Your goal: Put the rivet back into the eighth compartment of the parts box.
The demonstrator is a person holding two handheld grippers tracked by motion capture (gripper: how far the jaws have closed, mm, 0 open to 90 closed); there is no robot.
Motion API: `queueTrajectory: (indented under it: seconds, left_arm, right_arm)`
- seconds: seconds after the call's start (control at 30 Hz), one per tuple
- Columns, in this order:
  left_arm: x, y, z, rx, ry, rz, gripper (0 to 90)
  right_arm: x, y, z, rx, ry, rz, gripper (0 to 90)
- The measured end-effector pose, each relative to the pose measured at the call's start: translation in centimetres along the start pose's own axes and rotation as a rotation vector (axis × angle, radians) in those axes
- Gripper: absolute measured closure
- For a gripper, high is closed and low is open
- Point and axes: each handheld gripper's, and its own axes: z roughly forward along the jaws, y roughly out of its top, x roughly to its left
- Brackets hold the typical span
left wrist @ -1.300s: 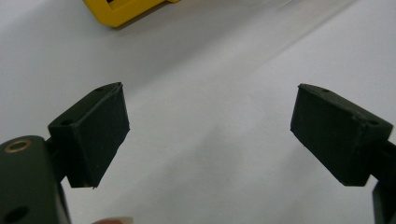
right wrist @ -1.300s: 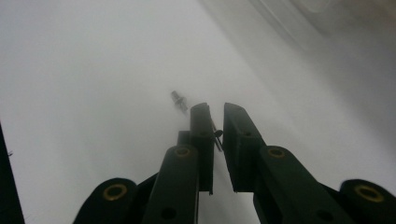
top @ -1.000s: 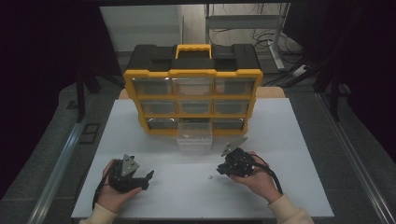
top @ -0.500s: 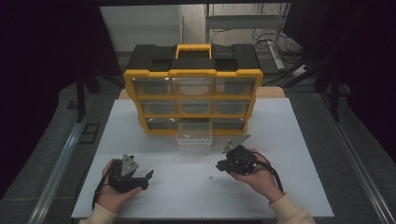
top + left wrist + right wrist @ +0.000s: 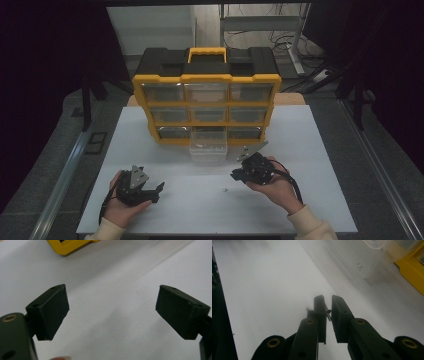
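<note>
Screw (image 5: 328, 313), a tiny dark one, is being pinched between the nearly closed jaws of the right gripper (image 5: 327, 305) near the pulled-out clear drawer (image 5: 208, 148), seemingly for dropping in, while the left gripper (image 5: 112, 307) is idling spread wide over the table (image 5: 310, 150)

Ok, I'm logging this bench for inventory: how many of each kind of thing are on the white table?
Yellow and black plastic drawer cabinet: 1
Clear plastic drawers: 9, with the bottom middle drawer pulled out
Black two-jaw grippers: 2, the left gripper and the right gripper
Small screws: 2, a loose screw on the white table and a held screw between the right gripper's jaws
Total: 14
</note>
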Motion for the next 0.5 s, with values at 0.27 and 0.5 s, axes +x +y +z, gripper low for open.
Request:
queueTrajectory:
  seconds: [0.27, 0.5]
  left_arm:
    - [0.0, 0.0, 0.0, -0.002, 0.001, -0.001, 12.0]
    - [0.0, 0.0, -0.1, -0.002, 0.003, 0.002, 11.9]
  right_arm:
    - [0.2, 0.7, 0.0, 0.0, 0.001, -0.013, 82.5]
    - [0.0, 1.2, -0.5, -0.019, -0.001, -0.017, 82.5]
